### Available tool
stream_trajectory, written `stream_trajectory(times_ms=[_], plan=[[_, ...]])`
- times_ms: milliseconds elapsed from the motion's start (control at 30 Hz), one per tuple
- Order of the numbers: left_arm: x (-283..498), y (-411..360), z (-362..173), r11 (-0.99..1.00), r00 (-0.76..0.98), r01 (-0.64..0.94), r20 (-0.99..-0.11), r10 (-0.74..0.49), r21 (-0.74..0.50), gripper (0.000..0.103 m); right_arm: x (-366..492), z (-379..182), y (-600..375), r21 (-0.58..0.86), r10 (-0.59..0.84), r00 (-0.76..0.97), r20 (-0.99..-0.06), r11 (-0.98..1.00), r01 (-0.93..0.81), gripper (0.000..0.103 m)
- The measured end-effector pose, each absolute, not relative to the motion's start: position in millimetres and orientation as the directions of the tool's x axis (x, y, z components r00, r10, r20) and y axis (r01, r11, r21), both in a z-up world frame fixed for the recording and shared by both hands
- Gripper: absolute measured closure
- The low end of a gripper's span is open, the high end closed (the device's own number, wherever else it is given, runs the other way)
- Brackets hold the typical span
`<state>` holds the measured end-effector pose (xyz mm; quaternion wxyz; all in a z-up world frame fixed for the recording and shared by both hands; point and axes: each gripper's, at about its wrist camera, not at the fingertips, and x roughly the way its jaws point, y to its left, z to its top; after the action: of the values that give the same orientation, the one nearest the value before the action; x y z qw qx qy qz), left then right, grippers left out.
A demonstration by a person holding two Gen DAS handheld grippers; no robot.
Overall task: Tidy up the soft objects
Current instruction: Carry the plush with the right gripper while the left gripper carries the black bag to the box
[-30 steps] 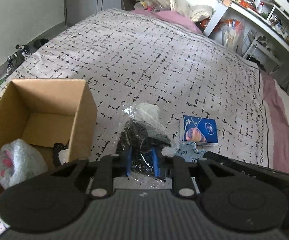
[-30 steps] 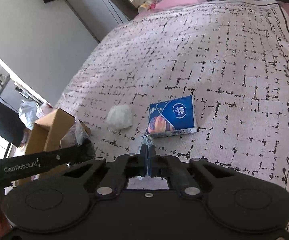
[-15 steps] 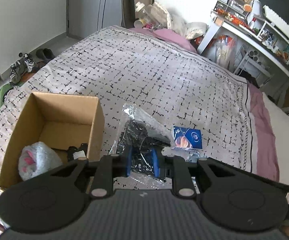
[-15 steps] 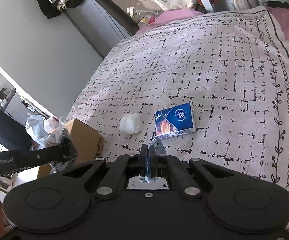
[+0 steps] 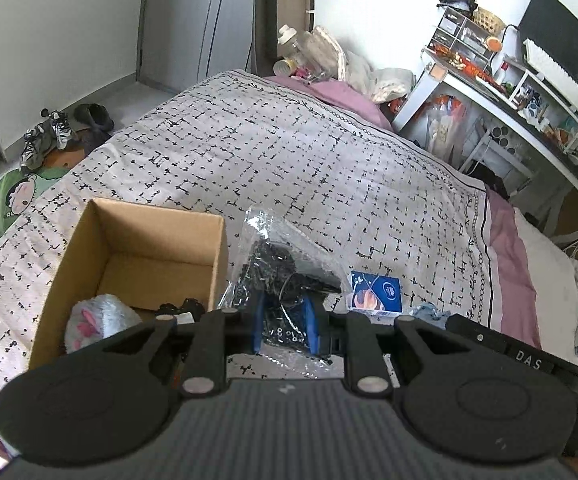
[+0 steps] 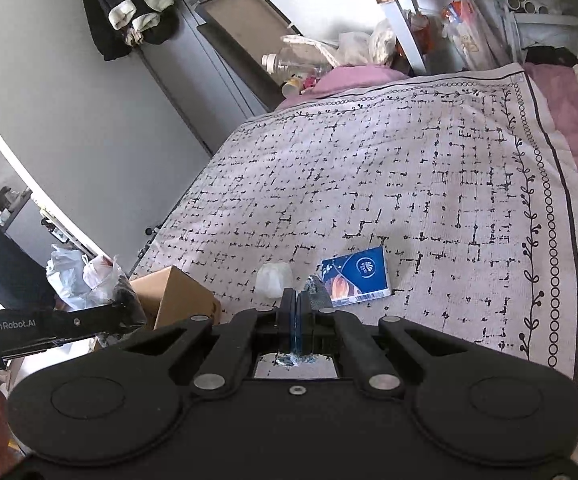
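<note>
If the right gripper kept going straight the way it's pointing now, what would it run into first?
Probably the bedspread, beside the blue tissue pack. The right gripper, pinching a thin blue scrap, points between that pack and a white wad. Depth is hard to judge.

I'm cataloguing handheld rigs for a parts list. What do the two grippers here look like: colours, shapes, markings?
Both are matte black plastic with two round discs, angled linkage arms and silver pivot screws. The left gripper has blue finger pads and a ribbed grey base; its side bar reads "GenRobot.AI" in the right wrist view. The right gripper has narrow black fingers with blue inner pads; its bar shows "DAS".
</note>
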<state>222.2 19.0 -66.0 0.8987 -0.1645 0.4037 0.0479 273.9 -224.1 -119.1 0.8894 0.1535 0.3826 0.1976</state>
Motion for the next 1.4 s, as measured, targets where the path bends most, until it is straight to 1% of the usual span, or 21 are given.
stream_trajectory(times_ms=[367,933,1400], plan=[[216.4,54.1,-64.1,0.929,0.68,-0.235,-0.731,-0.052,-0.284,0.083,264.5,-104.3,-197.6,0.396,0.455,0.64,-0.619,0.885,-0.246,0.103],[210.7,121.4,-73.4,0.907,0.673,-0.295,-0.739,-0.027,-0.302,0.082,264.5,-86.4,-140.0,0.385,0.48,0.635,-0.606,0.875,-0.294,0.103],[225.9,159.6,-95.4,0.877,0.65,-0.334,-0.758,-0.051,-0.346,0.082,273.7,-75.4,-87.6,0.371,0.503,0.61,-0.612,0.864,-0.34,0.103]])
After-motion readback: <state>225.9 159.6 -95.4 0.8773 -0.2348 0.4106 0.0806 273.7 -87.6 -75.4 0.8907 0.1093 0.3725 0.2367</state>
